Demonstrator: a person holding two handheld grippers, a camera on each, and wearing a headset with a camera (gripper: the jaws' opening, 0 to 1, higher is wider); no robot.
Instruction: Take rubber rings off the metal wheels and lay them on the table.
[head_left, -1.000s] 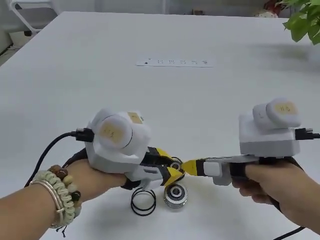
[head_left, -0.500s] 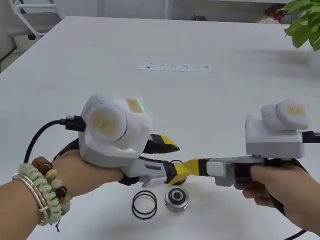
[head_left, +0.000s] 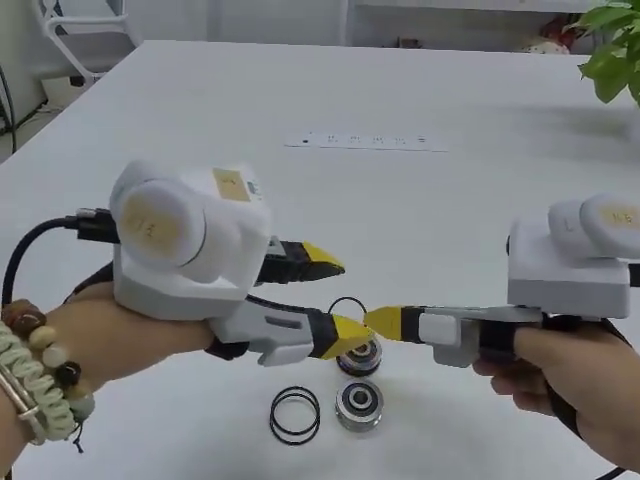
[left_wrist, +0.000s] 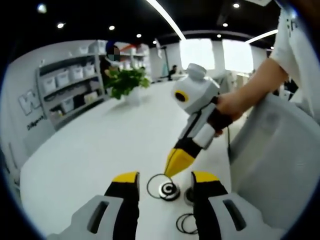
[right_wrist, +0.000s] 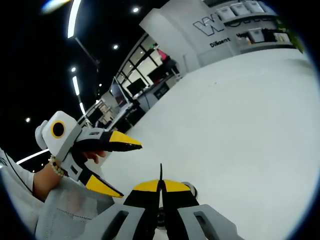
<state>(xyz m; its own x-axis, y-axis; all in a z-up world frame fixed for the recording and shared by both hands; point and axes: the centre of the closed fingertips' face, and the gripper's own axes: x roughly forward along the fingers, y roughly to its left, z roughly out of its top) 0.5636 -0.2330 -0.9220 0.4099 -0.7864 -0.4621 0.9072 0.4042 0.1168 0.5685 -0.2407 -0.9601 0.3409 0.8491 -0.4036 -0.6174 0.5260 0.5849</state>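
Note:
My right gripper (head_left: 376, 320) (right_wrist: 160, 186) is shut on a thin black rubber ring (head_left: 346, 304) (left_wrist: 156, 183), which stands up just above a metal wheel (head_left: 360, 355) (left_wrist: 169, 190) on the white table (head_left: 400, 210). I cannot tell whether the ring still touches that wheel. My left gripper (head_left: 355, 298) (left_wrist: 165, 179) is open, its yellow-tipped jaws spread above and below the ring with nothing gripped. A second wheel (head_left: 358, 403) sits nearer to me. Two loose black rings (head_left: 295, 412) (left_wrist: 186, 222) lie flat to its left.
A white power strip (head_left: 362, 140) lies at mid-table, far from the work. A green plant (head_left: 615, 45) (left_wrist: 125, 82) stands at the far right corner. A black cable (head_left: 40, 245) trails from my left gripper.
My left gripper has opened and risen off the wheel it was closed around. The wheel now rests on the table. The right gripper still pinches the ring, now lifted a little.

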